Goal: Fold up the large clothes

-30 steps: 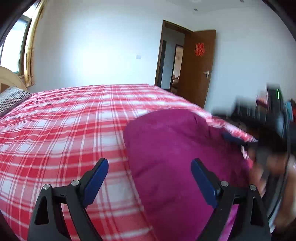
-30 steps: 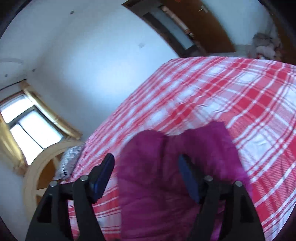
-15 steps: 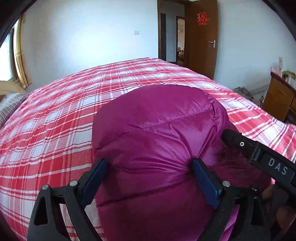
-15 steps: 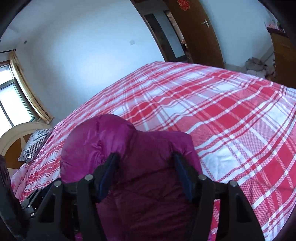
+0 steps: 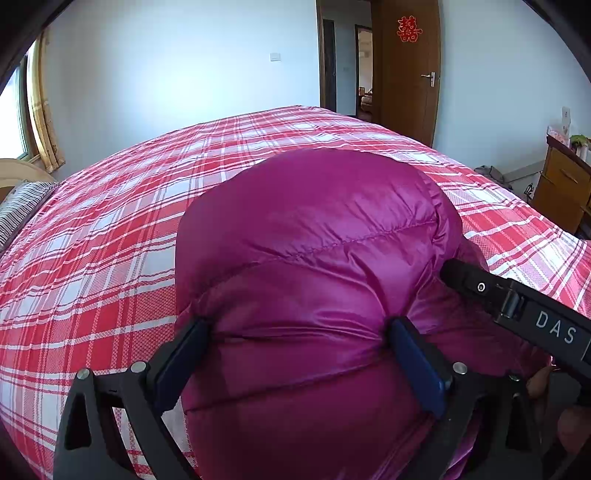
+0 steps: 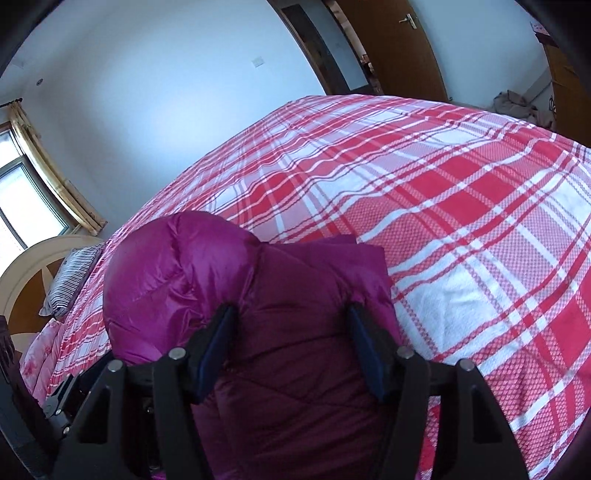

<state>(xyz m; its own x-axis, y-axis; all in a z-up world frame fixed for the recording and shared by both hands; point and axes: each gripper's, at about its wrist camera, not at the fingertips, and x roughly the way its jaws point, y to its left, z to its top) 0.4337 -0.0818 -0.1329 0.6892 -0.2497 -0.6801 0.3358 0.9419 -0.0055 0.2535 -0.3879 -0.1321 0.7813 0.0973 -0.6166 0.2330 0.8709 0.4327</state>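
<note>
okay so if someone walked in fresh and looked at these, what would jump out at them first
A puffy magenta down jacket fills the foreground, bulging between the fingers of the left gripper and the right gripper. It sits at the near edge of a big bed with a red and white plaid cover. Behind, a red paper ornament marks the open wooden door.

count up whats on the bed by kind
puffy magenta quilted down jacket: 1
black-and-white striped pillow: 1
pink floral pillow: 1
claws pressed around the jacket: 2, left claw, right claw
total: 5, all on the red-and-white plaid bed cover
</note>
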